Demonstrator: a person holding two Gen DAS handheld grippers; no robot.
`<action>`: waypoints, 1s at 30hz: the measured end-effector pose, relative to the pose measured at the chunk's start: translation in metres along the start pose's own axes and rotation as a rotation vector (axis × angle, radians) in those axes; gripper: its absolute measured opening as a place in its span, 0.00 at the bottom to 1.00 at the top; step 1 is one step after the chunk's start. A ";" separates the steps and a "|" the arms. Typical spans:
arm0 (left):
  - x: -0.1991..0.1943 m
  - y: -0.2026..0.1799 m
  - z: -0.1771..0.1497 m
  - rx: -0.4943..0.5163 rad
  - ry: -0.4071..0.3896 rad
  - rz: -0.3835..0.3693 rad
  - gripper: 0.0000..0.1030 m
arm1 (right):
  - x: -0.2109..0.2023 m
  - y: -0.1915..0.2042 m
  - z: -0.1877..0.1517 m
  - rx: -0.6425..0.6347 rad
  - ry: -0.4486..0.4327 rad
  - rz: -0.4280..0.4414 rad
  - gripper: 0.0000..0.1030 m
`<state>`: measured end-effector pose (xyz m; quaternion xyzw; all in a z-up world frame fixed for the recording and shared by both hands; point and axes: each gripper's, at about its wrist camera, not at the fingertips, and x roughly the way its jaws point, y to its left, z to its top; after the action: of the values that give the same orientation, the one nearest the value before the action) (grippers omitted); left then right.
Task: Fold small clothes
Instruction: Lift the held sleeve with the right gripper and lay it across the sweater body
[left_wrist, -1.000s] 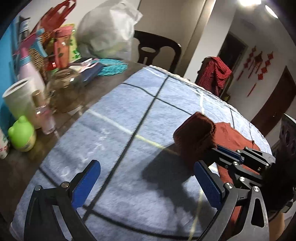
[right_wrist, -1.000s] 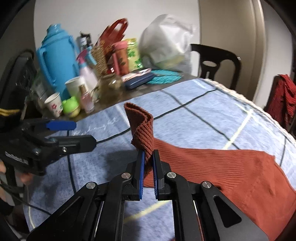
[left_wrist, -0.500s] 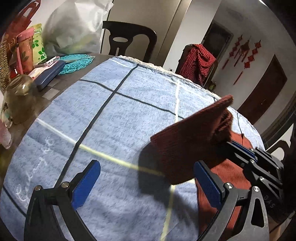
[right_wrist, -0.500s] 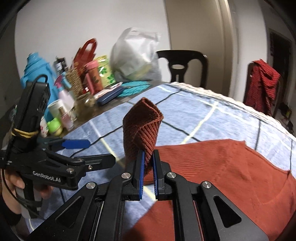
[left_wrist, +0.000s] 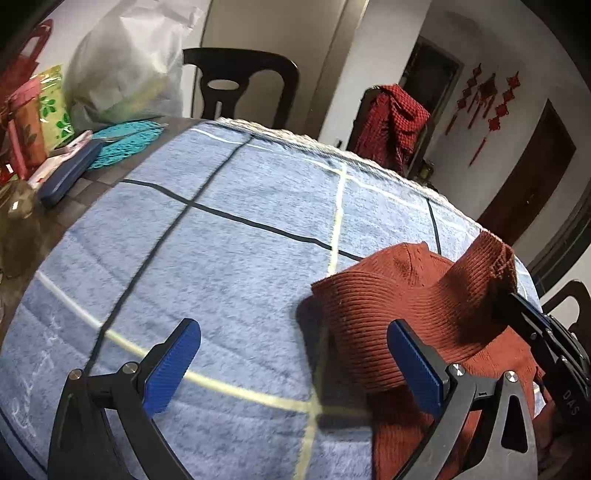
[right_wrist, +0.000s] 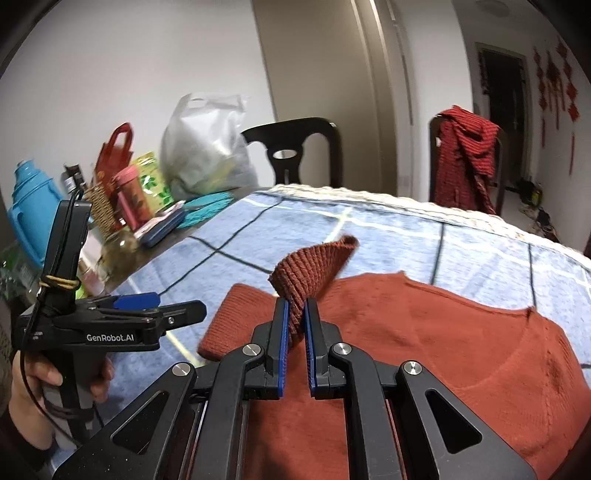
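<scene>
Rust sweater (right_wrist: 424, 354) lies flat on the blue blanket (left_wrist: 221, 258). Right gripper (right_wrist: 295, 332) pinches its cuff (right_wrist: 314, 266), sleeve doubled over the body. Left gripper (left_wrist: 291, 362) gapes, empty. Lay the cuff down flat, then release.

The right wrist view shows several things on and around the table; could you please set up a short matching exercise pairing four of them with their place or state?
Things:
1. sweater sleeve
2. left claw
3. red scarf
4. blue thermos

Places or states:
A. draped over a chair back
B. open, holding nothing
C. at the table's far left, among the clutter
D. pinched in the right claw, lifted off the blanket

Pairs: 1-D, 2-B, 3-A, 4-C
</scene>
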<state>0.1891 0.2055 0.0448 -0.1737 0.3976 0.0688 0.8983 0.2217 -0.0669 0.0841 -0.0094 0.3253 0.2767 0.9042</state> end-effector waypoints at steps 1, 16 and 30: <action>0.003 -0.002 0.001 0.002 0.006 0.006 0.99 | -0.001 -0.003 -0.001 0.004 -0.002 -0.008 0.08; 0.045 -0.038 0.000 0.103 0.092 0.110 0.98 | -0.002 -0.041 -0.013 0.060 0.015 -0.087 0.08; 0.052 -0.030 0.002 0.106 0.109 0.175 0.98 | 0.002 -0.064 -0.037 0.179 0.131 -0.128 0.09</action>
<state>0.2336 0.1772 0.0151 -0.0939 0.4625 0.1165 0.8739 0.2340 -0.1278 0.0432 0.0325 0.4057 0.1871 0.8941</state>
